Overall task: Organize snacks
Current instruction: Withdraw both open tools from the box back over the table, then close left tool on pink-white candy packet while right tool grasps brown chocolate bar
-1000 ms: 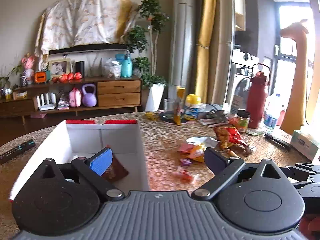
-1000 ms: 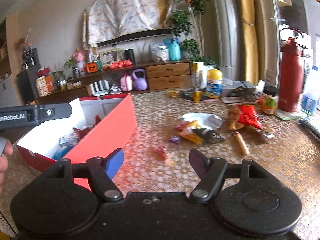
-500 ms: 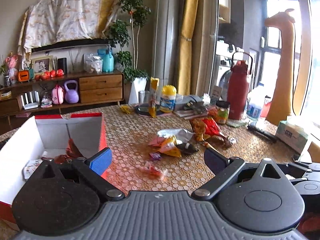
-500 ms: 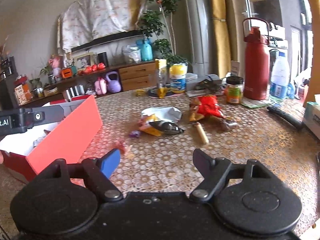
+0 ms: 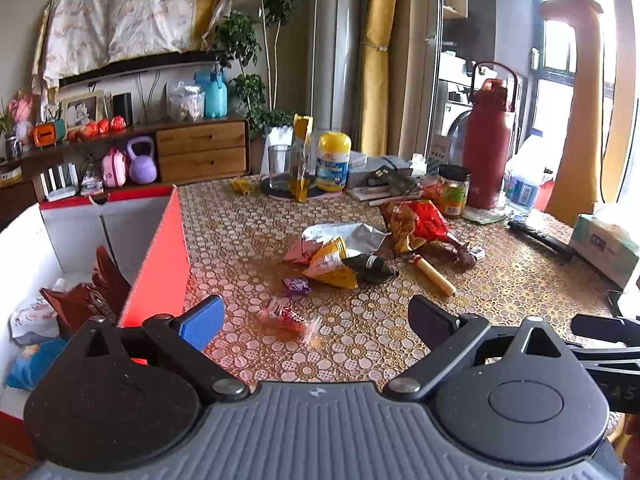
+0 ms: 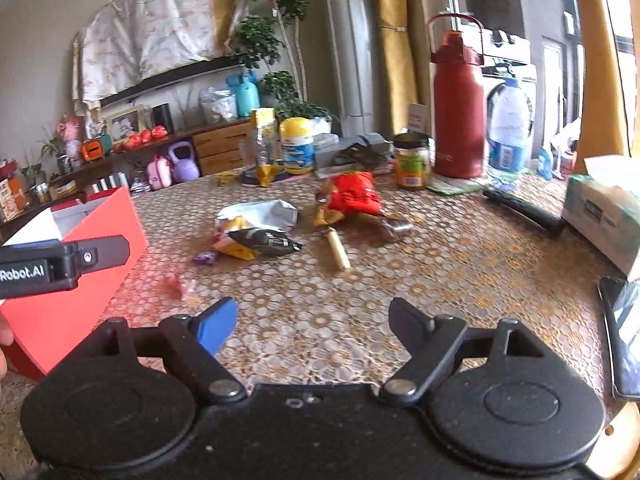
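Red box [image 5: 160, 256] sits at the left edge of the table [image 5: 500, 280], packets inside; right of it a small red candy [image 5: 286, 316] lies flat, long axis running left-to-right. Left gripper [image 5: 316, 320] spread wide, empty. Right gripper [image 6: 312, 320] — jaws have just been opening, nothing between them — hovers over bare table.
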`<state>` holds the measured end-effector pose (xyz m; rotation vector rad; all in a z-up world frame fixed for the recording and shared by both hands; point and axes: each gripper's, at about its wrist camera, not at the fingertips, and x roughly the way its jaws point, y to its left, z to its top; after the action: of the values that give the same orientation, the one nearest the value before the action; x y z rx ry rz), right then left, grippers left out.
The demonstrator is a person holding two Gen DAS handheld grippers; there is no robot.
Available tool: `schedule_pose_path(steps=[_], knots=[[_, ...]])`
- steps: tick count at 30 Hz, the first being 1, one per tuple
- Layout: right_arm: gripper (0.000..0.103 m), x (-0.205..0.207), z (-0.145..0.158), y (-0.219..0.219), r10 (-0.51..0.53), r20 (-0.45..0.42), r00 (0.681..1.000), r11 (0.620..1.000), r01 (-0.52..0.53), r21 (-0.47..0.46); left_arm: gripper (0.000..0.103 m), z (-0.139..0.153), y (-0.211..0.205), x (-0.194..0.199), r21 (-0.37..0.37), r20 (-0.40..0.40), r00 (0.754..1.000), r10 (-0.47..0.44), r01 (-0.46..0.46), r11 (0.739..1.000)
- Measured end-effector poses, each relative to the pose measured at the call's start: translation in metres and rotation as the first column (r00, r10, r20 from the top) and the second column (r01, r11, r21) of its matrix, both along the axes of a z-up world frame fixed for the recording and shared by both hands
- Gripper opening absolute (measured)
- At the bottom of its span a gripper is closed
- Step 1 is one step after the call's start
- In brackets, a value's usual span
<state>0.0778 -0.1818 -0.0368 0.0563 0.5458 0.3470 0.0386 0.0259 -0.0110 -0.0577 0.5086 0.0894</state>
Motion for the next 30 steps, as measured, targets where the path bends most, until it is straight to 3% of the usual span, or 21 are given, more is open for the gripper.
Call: schedule_pose_path(steps=[16, 20, 30], knots=[[0.084, 0.026, -0.020, -0.019, -0.046, -0.036, 0.998, 0.999, 0.045, -0.006, 0.099, -0.037, -0.002, 0.050, -0.033, -0.085, 0.994, 0.073, -0.076, 0.997], [0.085, 0.038, -0.021, -0.019, -0.046, -0.028, 0.999, 0.999, 0.045, -0.026, 0.099, -0.043, 0.003, 0.062, -0.070, -0.102, 0.990, 0.099, -0.106, 0.992], [0.085, 0.078, -0.023, -0.015, -0.027, -0.012, 1.000, 0.997, 0.026, -0.066, 0.098, -0.059, 0.007, 0.080, -0.034, -0.122, 0.981, 0.153, -0.158, 0.987]])
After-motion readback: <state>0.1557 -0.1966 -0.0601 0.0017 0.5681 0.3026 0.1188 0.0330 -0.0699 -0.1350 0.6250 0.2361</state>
